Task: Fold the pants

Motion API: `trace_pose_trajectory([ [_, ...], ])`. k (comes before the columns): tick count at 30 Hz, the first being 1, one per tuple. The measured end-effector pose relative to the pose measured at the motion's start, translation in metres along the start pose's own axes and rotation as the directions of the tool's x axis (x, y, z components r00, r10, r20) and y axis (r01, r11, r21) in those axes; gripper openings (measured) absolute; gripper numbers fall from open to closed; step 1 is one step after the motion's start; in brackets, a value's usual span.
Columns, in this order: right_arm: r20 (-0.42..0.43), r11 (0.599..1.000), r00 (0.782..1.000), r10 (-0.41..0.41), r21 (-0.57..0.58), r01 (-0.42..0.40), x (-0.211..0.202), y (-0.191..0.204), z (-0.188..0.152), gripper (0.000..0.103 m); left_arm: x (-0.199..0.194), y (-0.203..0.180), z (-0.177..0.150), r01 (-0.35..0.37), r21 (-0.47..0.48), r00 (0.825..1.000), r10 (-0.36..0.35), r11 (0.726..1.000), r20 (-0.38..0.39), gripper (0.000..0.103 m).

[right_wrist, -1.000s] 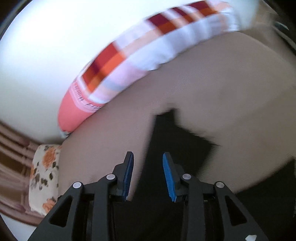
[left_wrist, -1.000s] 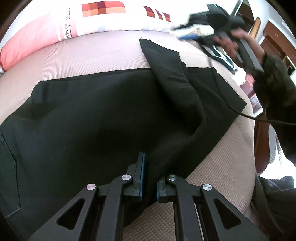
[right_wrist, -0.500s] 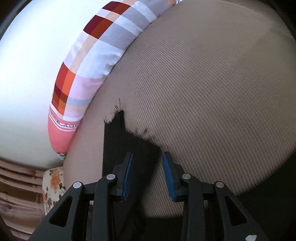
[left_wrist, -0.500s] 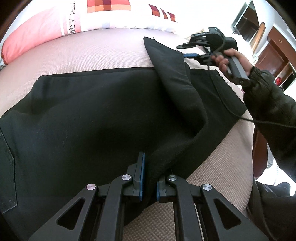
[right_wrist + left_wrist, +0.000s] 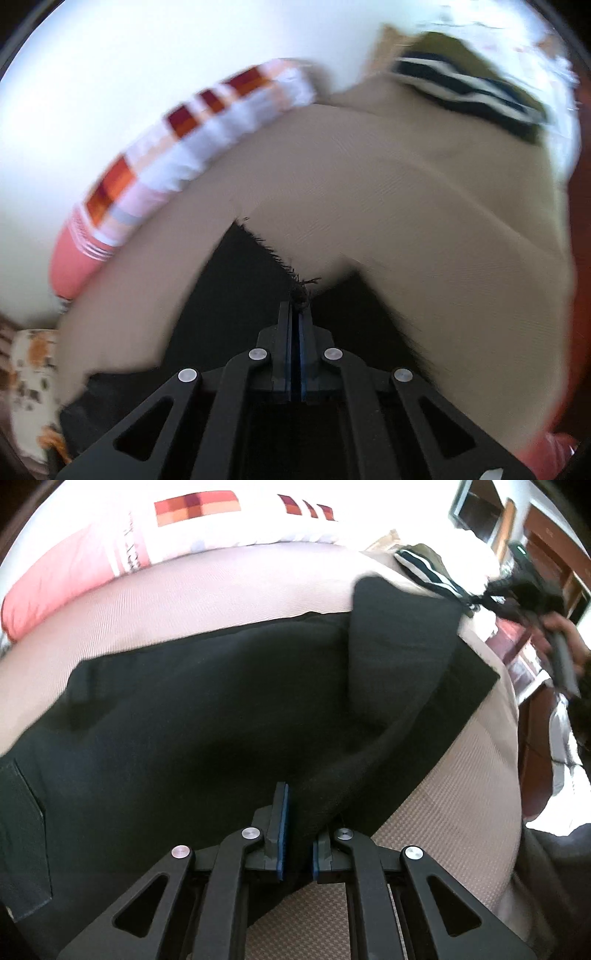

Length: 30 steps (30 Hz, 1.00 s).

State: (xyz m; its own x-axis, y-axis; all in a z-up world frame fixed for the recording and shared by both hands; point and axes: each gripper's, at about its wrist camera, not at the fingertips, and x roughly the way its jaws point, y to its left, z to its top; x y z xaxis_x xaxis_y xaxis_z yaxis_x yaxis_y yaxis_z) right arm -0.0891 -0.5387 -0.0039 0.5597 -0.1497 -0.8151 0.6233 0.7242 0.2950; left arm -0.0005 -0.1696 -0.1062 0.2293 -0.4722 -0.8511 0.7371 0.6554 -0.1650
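Observation:
Black pants [image 5: 207, 716] lie spread on a beige bed [image 5: 229, 590]. One leg [image 5: 399, 653] is folded over and pulled toward the far right. My left gripper [image 5: 297, 834] is shut on a fold of the pants near the front edge of the bed. My right gripper [image 5: 297, 325] is shut on the frayed hem [image 5: 303, 290] of that leg. It also shows at the far right of the left wrist view [image 5: 517, 587], blurred, holding the leg's corner above the bed.
A pink, white and checked pillow [image 5: 147, 542] lies along the back of the bed. A striped dark garment [image 5: 424, 566] sits at the far right corner. The bed's right edge [image 5: 509, 709] drops to wooden furniture [image 5: 546, 542].
My right gripper has shut on the hem of the pant leg and pulled it to the right. The leg now lies wider across the pants. My left gripper keeps its hold.

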Motion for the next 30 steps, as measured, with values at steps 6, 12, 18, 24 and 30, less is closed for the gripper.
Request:
trace_pose_trajectory([
  [6, -0.071, 0.983, 0.987, -0.142, 0.110, 0.150, -0.012, -0.063, -0.076, 0.002, 0.005, -0.016, -0.004, -0.066, 0.101, 0.998, 0.065, 0.993, 0.008, 0.015],
  [12, -0.024, 0.979, 0.981, -0.192, 0.071, 0.193, -0.018, -0.061, -0.086, 0.002, 0.005, -0.022, -0.005, -0.094, 0.141, 0.995, 0.095, 0.986, -0.006, 0.017],
  [18, -0.017, 0.979, 0.982, -0.188, 0.080, 0.189, -0.012, -0.064, -0.083, 0.001, -0.007, -0.015, -0.003, 0.000, 0.112, 0.998, 0.007, 0.994, -0.059, 0.042],
  [24, -0.009, 0.977, 0.979, -0.203, 0.071, 0.203, -0.009, -0.062, -0.081, 0.001, -0.040, 0.020, 0.003, 0.121, -0.033, 0.993, -0.121, 0.992, 0.015, 0.054],
  [30, -0.008, 0.978, 0.981, -0.192, 0.078, 0.192, 0.000, -0.064, -0.077, 0.001, -0.043, 0.064, 0.014, -0.036, -0.160, 0.995, 0.050, 0.987, 0.084, 0.054],
])
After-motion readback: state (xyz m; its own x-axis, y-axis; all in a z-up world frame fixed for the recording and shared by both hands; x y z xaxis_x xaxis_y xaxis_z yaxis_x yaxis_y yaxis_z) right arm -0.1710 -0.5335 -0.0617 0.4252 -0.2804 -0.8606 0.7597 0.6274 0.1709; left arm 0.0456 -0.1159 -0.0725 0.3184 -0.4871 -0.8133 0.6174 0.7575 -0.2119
